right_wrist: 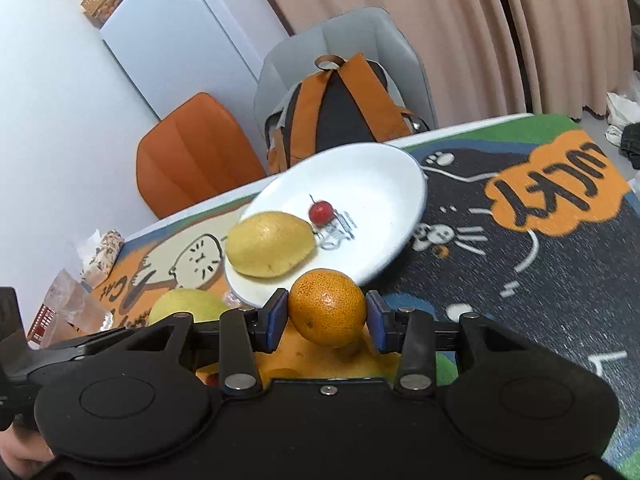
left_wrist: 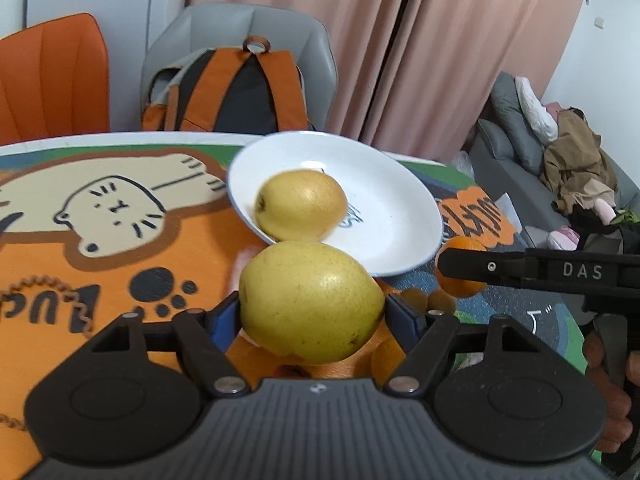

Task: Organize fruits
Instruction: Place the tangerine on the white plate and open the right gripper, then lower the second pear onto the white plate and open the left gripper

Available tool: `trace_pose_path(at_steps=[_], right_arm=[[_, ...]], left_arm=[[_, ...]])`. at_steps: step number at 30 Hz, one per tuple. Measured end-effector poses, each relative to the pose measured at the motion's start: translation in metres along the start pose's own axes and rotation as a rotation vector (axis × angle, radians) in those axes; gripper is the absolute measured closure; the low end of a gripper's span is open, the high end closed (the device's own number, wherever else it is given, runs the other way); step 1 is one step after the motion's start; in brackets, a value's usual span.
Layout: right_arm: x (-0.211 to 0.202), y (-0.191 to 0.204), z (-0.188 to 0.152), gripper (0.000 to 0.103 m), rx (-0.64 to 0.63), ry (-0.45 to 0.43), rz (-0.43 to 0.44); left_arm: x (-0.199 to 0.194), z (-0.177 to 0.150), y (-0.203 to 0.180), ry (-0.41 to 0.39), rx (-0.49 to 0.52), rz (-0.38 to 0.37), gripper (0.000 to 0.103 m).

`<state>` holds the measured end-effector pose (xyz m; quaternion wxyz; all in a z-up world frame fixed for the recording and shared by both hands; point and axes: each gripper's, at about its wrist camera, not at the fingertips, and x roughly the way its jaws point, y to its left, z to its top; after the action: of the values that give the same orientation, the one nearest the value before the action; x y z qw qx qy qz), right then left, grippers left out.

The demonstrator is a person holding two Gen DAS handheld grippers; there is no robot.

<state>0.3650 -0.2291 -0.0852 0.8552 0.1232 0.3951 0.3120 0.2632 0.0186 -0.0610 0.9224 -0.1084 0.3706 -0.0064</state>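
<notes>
The left tool (left_wrist: pixel 312 312) is clamped on a yellow pear (left_wrist: pixel 310 300), its blue pads pressing the widest part on either side; the right tool (right_wrist: pixel 327 316) is clamped likewise on an orange (right_wrist: pixel 327 312); both fruits hang just short of the white plate (right_wrist: pixel 384 184), which lies straight ahead of each tool. A second pear (right_wrist: pixel 270 243) already rests on the plate's near rim beside a small red fruit (right_wrist: pixel 320 211). The pear looks firm, smooth and fairly heavy, likely to bruise or slip if squeezed off-centre, so the belly is the place to hold; the orange's pebbled skin should grip better. The surface wears a cartoon cat mat (left_wrist: pixel 120 208); beyond it stand an orange chair (left_wrist: pixel 52 80), a grey chair (right_wrist: pixel 340 40) with a backpack (left_wrist: pixel 236 88), and pink curtains (left_wrist: pixel 400 40).
</notes>
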Motion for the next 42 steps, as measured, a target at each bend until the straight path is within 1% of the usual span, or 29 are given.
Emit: trace_pose_path(at_steps=[9,12,13,16,21,28,34,38,42], right_arm=[[0.017,0.012,0.016,0.063,-0.013,-0.023,0.015],[0.021,0.013,0.019,0.055,-0.017,-0.046,0.009],[0.021,0.013,0.019,0.051,-0.015,-0.044,0.006],[0.018,0.012,0.017,0.05,-0.013,-0.042,0.016],[0.006,0.001,0.009,0.048,0.004,-0.041,0.001],[-0.017,-0.014,0.0,0.041,0.017,-0.059,-0.028],[-0.035,-0.03,-0.004,0.039,0.039,-0.077,-0.058],[-0.045,-0.036,-0.006,0.039,0.045,-0.089,-0.069],[-0.054,-0.039,-0.007,0.036,0.042,-0.099,-0.083]], left_arm=[[-0.014,0.008,0.012,-0.036,-0.019,0.032,0.029],[-0.015,0.011,0.013,-0.041,-0.021,0.039,0.029],[-0.015,0.012,0.013,-0.042,-0.021,0.039,0.029],[-0.016,0.014,0.013,-0.048,-0.016,0.033,0.029],[-0.012,0.019,0.007,-0.055,-0.01,0.024,0.029],[0.001,0.031,-0.007,-0.064,0.003,-0.003,0.029],[0.015,0.042,-0.026,-0.062,0.022,-0.036,0.029],[0.026,0.043,-0.037,-0.052,0.033,-0.051,0.029],[0.039,0.042,-0.046,-0.036,0.035,-0.054,0.029]])
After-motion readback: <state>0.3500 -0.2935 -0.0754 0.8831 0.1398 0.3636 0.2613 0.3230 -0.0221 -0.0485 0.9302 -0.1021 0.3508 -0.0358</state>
